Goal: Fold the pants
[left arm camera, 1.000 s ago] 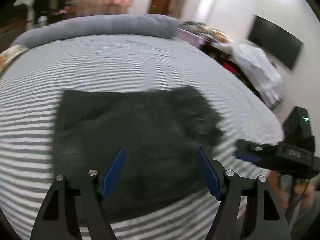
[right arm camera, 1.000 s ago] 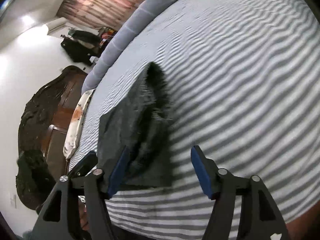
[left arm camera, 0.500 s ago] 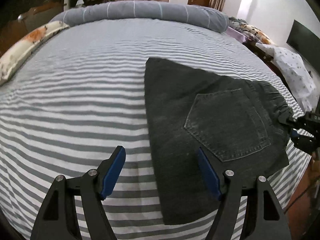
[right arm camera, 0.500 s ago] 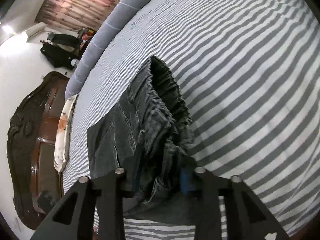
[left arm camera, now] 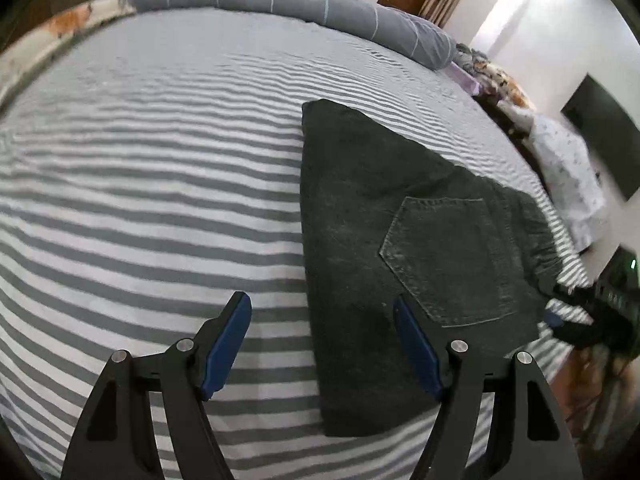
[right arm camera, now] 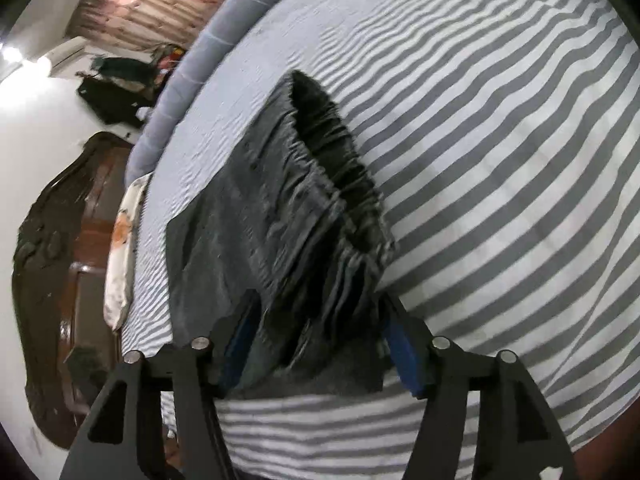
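The bed, covered by a grey-and-white striped sheet, carries the dark denim pants, which lie flat in a folded stack at its near right portion with one back pocket facing up. No container is present; nothing is stored in anything.

Since half a second ago the right gripper has changed state: its jaws, then clenched on the gathered elastic waistband, have just been opening. The waistband end still lies between them, but the blue pads appear to stand off the cloth, so this grip is judged released. This suggests the waistband end has been placed.

The left gripper has swung from over the pants to their left edge. Its jaws stand wide apart and empty, straddling that edge, probably ready for the next fold.
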`<control>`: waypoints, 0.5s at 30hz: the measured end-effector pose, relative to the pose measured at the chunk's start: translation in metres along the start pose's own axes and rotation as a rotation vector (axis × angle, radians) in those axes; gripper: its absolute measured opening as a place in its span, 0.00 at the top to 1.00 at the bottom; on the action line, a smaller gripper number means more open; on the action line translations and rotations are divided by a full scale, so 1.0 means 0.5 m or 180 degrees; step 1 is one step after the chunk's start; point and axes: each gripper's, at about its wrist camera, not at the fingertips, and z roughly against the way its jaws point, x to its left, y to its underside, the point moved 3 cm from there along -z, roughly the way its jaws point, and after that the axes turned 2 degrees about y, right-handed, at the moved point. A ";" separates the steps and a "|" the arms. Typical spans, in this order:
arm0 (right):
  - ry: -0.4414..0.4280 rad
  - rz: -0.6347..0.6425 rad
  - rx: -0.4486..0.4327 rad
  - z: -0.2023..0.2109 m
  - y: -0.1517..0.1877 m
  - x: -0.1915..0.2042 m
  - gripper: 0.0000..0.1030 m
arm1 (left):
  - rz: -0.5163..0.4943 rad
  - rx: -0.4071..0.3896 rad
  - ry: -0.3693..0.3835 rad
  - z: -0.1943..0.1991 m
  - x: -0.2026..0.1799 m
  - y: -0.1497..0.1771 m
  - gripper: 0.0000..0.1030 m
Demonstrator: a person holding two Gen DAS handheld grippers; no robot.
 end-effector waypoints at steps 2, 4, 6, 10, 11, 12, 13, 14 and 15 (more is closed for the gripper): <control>-0.0013 0.0125 0.0018 0.010 0.014 0.002 0.39 | 0.0095 0.0001 0.0052 0.006 0.004 0.003 0.28; -0.0035 0.0197 0.0017 0.017 0.027 0.001 0.39 | 0.0145 0.0025 0.0008 0.013 0.005 0.006 0.28; 0.0059 0.0321 -0.0002 0.028 0.041 0.008 0.38 | 0.0032 -0.0040 -0.0228 0.025 -0.006 0.007 0.28; 0.0381 0.0673 -0.0130 0.048 0.069 0.040 0.37 | -0.0393 -0.0153 -0.0859 0.049 -0.043 0.019 0.28; 0.0473 0.0780 -0.0184 0.053 0.080 0.054 0.36 | -0.0449 -0.0170 -0.0913 0.056 -0.054 0.026 0.26; 0.0546 0.0860 -0.0217 0.059 0.087 0.064 0.34 | -0.0451 -0.0165 -0.0940 0.060 -0.058 0.031 0.24; 0.0633 0.0941 -0.0248 0.061 0.097 0.075 0.32 | -0.0445 -0.0154 -0.0975 0.065 -0.065 0.037 0.22; 0.0708 0.1038 -0.0284 0.064 0.108 0.090 0.32 | -0.0438 -0.0151 -0.0998 0.071 -0.070 0.043 0.20; 0.0757 0.1103 -0.0311 0.066 0.117 0.101 0.30 | -0.0429 -0.0152 -0.1042 0.078 -0.077 0.050 0.19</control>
